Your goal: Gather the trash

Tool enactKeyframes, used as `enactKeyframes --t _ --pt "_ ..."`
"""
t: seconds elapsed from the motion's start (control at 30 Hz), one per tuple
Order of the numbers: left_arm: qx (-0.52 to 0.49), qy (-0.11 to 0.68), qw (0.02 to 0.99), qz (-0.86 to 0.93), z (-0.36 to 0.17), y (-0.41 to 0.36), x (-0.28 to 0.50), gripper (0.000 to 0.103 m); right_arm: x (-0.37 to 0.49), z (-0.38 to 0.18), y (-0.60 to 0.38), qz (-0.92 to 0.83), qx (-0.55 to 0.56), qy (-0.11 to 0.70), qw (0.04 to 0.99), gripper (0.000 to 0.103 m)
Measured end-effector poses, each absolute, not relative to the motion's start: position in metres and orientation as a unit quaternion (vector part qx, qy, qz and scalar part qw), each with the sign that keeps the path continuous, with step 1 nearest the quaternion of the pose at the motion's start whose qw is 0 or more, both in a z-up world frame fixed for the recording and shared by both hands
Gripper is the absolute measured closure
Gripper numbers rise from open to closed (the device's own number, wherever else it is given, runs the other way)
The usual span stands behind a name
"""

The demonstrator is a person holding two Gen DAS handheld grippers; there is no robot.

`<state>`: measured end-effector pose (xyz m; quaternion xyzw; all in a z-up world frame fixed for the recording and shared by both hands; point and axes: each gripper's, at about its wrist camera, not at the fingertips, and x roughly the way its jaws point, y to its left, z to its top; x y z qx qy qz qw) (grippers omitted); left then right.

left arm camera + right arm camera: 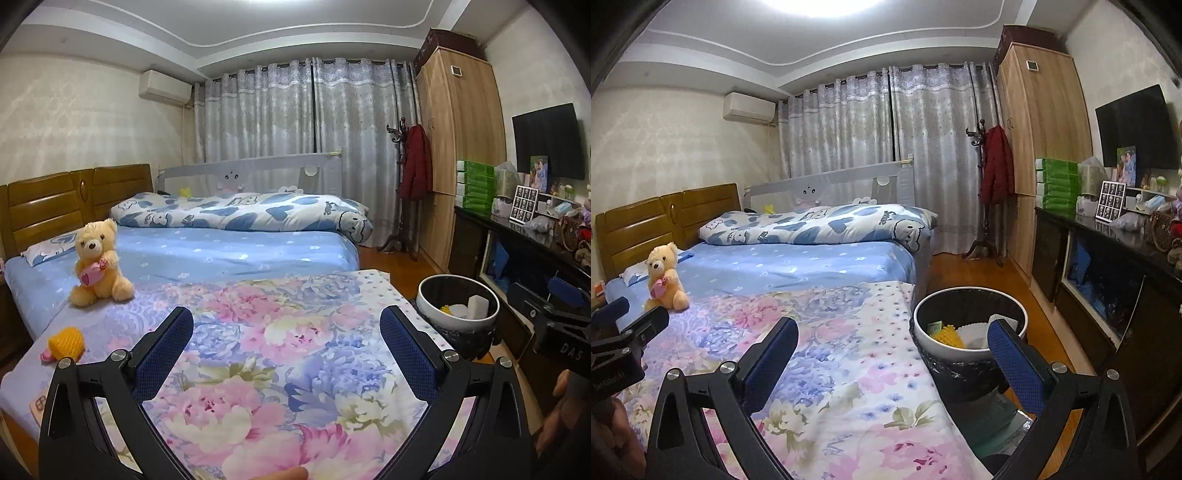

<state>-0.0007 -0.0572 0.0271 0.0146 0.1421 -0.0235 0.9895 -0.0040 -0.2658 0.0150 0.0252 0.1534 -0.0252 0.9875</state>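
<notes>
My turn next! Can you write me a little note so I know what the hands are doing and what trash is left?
Left tool: open, empty, over the floral quilt.
Right tool: open, empty, beside the trash bin.
Done: the bin by the bed already holds a yellow foam net, white paper and a green scrap.
Left: an orange foam net and a pink wrapper lie on the quilt in front of the teddy bear.

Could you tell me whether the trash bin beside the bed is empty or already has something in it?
Not empty: the trash bin holds a yellow foam net and white paper.
</notes>
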Motion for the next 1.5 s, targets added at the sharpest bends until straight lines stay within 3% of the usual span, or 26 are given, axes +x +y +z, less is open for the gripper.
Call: enactKeyframes --t 1.5 --pt "0.019 0.150 0.988 -0.030 0.0229 -0.0646 -0.0029 0.000 -0.0070 0.0131 -0.2602 -0.005 0.029 0.162 0.986 0.000"
